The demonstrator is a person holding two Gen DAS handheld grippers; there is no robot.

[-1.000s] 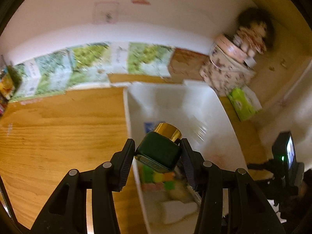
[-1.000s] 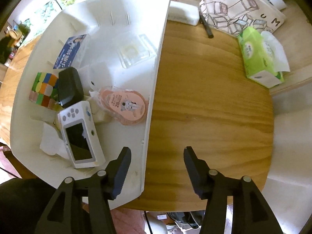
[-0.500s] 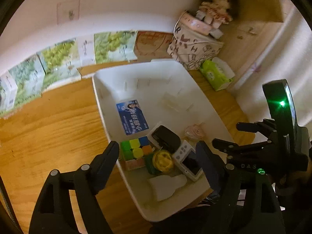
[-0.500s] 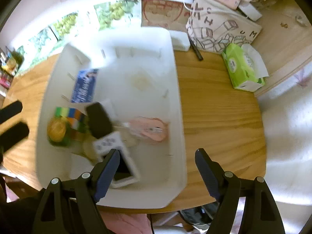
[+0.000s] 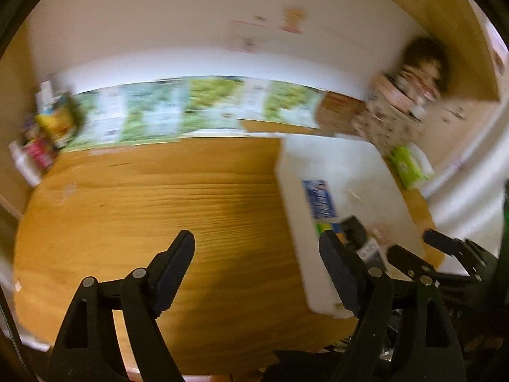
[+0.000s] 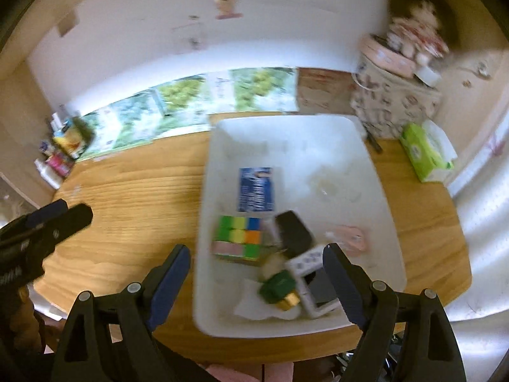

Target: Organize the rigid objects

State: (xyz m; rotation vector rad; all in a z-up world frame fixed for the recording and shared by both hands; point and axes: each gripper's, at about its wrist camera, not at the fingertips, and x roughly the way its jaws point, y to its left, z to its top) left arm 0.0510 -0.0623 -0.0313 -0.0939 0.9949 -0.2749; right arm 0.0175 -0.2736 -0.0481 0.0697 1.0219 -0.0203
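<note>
The left gripper (image 5: 256, 262) hangs above bare wood of the table (image 5: 152, 210), its jaws spread wide with nothing between them. The white bin (image 5: 337, 159) sits at its two o'clock, blurred by motion. In that view the right gripper (image 5: 413, 251) shows at three o'clock as black fingers poking in over the bin's near corner.

From the right wrist view, the right gripper (image 6: 254, 277) hovers over the near end of the white bin (image 6: 375, 191), its jaws opening and nothing pinched between them — the pads touch none of the contents below. In the bin, a green bottle with a gold cap (image 6: 280, 289) lies on its side at six o'clock of the bin's middle, resting on a white tissue (image 6: 251, 302). Just beside it, at its three o'clock, lies a white handheld device (image 6: 313, 280). A colourful puzzle cube (image 6: 238, 237) sits at the bottle's eleven o'clock, a black case (image 6: 294, 234) just right of the cube, a blue card (image 6: 257, 189) beyond them at twelve, and a pink round item (image 6: 350, 237) toward the bin's right wall.

The left gripper (image 6: 44, 226) enters this view at nine o'clock, over the table and well apart from the bin. A green tissue box (image 6: 424, 154) stands on the table at two o'clock.
</note>
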